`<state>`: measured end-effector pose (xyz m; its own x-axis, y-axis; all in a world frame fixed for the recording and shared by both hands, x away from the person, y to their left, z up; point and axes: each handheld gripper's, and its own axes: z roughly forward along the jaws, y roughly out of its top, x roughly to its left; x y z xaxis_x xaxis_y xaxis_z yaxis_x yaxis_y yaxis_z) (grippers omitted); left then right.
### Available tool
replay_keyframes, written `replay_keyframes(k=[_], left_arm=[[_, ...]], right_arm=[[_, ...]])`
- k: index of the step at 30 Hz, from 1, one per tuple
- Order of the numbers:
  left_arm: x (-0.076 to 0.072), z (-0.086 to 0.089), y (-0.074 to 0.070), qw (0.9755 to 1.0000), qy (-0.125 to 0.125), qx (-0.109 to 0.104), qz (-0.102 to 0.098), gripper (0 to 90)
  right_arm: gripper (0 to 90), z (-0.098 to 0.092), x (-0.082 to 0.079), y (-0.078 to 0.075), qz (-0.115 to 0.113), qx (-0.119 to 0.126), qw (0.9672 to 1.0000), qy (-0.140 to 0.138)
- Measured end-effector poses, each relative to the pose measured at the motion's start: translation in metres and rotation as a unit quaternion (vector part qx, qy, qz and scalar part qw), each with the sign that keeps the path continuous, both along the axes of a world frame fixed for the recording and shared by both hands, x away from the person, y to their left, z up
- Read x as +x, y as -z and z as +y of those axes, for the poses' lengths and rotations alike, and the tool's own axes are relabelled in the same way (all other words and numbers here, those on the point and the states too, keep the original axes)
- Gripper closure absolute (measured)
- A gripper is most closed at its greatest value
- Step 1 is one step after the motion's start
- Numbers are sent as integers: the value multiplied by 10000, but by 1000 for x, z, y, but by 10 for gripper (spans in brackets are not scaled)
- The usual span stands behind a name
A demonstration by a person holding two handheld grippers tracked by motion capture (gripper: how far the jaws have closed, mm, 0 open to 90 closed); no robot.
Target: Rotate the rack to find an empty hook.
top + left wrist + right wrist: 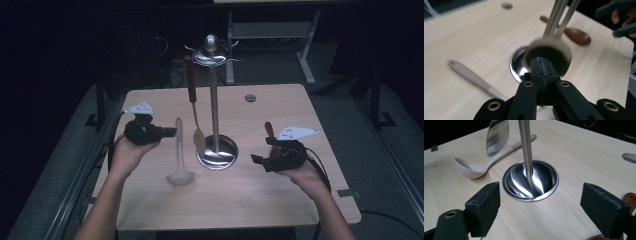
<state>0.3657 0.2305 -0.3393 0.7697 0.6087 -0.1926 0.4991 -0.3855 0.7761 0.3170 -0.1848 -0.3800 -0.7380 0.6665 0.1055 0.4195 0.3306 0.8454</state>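
Note:
A steel utensil stand (214,95) rises from a round dish base (218,155) at the table's middle. A red-handled metal spoon (193,95) hangs from its top, bowl low beside the pole. A pale ladle (179,155) lies flat just left of the base. My left gripper (171,132) is shut with nothing between its jaws, left of the ladle's handle, pointing right. In the left gripper view the shut tips (541,63) sit close before the blurred hanging spoon bowl (549,50). My right gripper (544,212) stands open, facing the base (530,180) from the right.
A dark wooden spoon (270,132) lies on the table by my right gripper (260,162), partly hidden under it. A small round hole (250,98) sits near the table's far edge. The tabletop ends close behind both hands, with dark floor around.

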Motion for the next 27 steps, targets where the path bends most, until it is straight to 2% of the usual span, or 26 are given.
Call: replay_keyframes(k=[2, 3, 4, 7, 9, 11, 15, 16, 18, 20, 23, 25, 26, 27], left_arm=[[2, -5, 17, 9999, -74, 23, 151, 900], [3, -5, 24, 9997, -32, 103, 231, 899], [4, -8, 32, 9995, -52, 53, 319, 899], [9, -15, 52, 9982, 9, 256, 539, 899], [11, -19, 62, 9974, 1, 418, 595, 900], [12, -21, 70, 9967, -30, 476, 660, 900], [14, -28, 86, 9932, 7, 835, 816, 900], [15, -29, 90, 9914, 56, 1042, 794, 900], [15, -34, 95, 9902, 58, 1108, 847, 900], [16, -35, 97, 9877, 105, 1312, 844, 900], [17, -36, 103, 9864, 60, 1360, 923, 900], [19, -35, 104, 9844, 172, 1476, 947, 900], [18, -37, 105, 9858, 82, 1375, 963, 900], [18, -37, 105, 9854, 83, 1398, 967, 900]], right_arm=[[161, 1, 0, 1, 13, -12, 10000, -2], [161, 2, -1, 1, 31, -3, 10000, 9], [161, 2, -2, 2, 24, -13, 10000, 1], [161, 0, -5, 6, 31, -52, 10000, 10], [161, -3, -6, 8, 51, -56, 10000, 48], [161, -5, -5, 9, 54, -52, 9999, 89], [161, -5, -5, 9, 37, -51, 9999, 93], [161, -4, -5, 10, 43, -58, 9999, 87], [161, -3, -5, 11, 77, -80, 9999, 83], [161, -3, -5, 12, 78, -86, 9999, 74], [161, -2, -4, 13, 80, -107, 9999, 73], [161, -2, -4, 13, 98, -99, 9999, 87], [161, -2, -4, 13, 105, -102, 9999, 90], [161, -3, -3, 14, 89, -120, 9999, 84]])
